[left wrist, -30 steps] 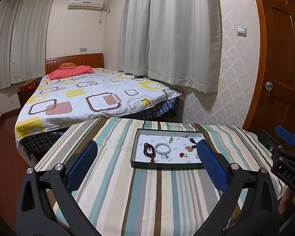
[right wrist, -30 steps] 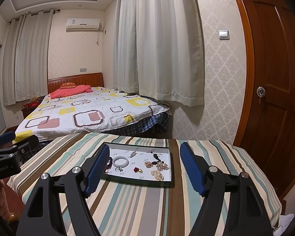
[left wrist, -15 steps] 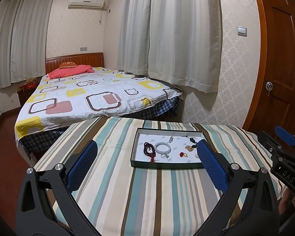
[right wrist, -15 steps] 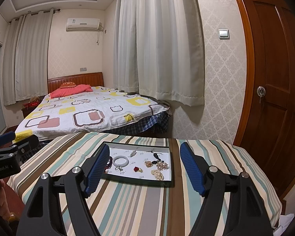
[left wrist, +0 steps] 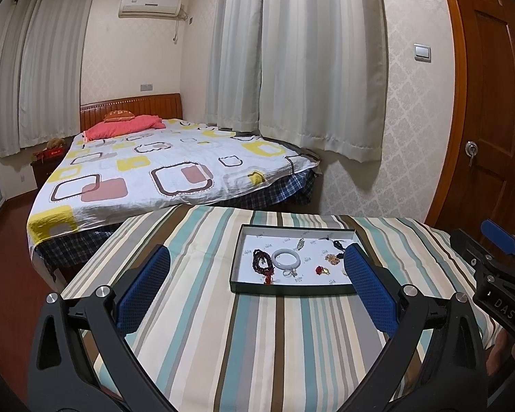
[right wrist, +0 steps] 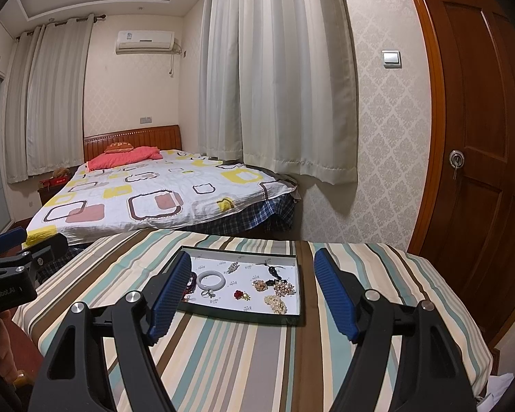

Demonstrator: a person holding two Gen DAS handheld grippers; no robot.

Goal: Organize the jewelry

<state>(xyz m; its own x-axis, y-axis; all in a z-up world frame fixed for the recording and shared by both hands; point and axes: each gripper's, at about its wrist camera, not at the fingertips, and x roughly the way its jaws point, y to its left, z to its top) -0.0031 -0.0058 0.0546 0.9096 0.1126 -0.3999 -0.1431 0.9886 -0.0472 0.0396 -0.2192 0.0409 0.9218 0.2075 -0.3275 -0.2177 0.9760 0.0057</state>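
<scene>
jewelry (right wrist: 254, 285) spread loose inside tray (right wrist: 293, 321) | tray on striped tablecloth (right wrist: 223, 360) | left gripper (left wrist: 254, 285) and right gripper (right wrist: 254, 292) both splayed, empty, short of tray | we can't tell sorting stage

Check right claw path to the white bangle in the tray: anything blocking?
Nothing visible blocks it. The right claw is open, short of the tray. The white bangle lies flat inside, dark beads just left of it, a small ring nearer.
</scene>
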